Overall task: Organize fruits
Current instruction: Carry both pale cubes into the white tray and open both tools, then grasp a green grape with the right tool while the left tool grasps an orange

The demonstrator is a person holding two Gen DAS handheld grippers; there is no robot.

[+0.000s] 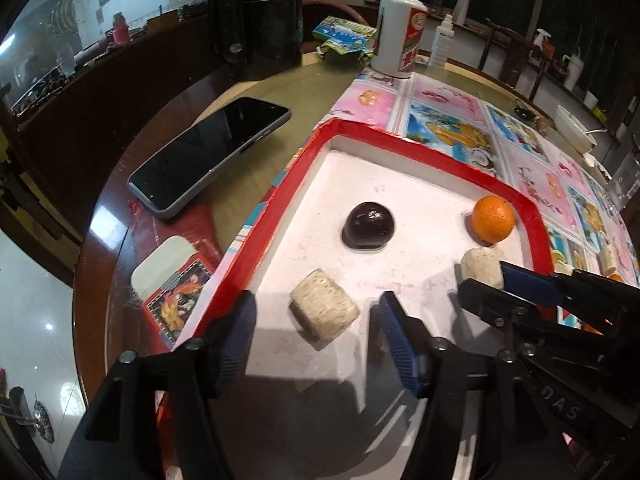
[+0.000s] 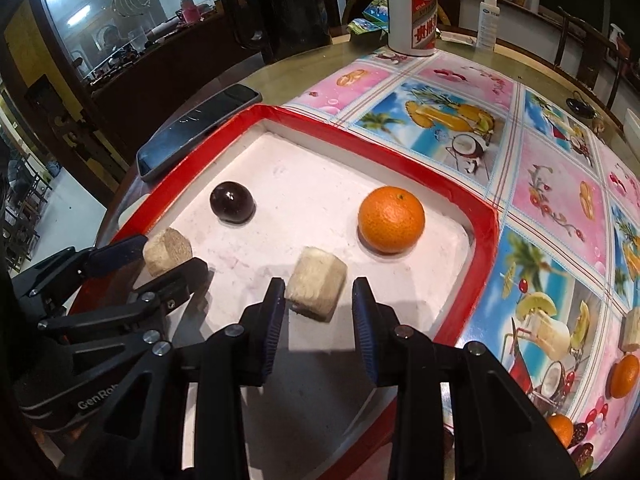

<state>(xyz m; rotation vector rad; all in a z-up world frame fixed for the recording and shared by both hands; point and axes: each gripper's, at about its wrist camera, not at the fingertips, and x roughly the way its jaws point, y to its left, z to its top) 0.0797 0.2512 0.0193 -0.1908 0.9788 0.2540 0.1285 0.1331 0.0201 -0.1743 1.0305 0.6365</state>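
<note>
A white tray with a red rim holds a dark round fruit, an orange and two pale fibrous chunks. My left gripper is open and straddles the left chunk, with gaps on both sides. My right gripper is open around the right chunk, which rests on the tray floor.
On the fruit-print cloth to the right lie two more oranges and another pale chunk. A phone and a card packet lie left of the tray. A white bottle, spray bottle and black jug stand behind.
</note>
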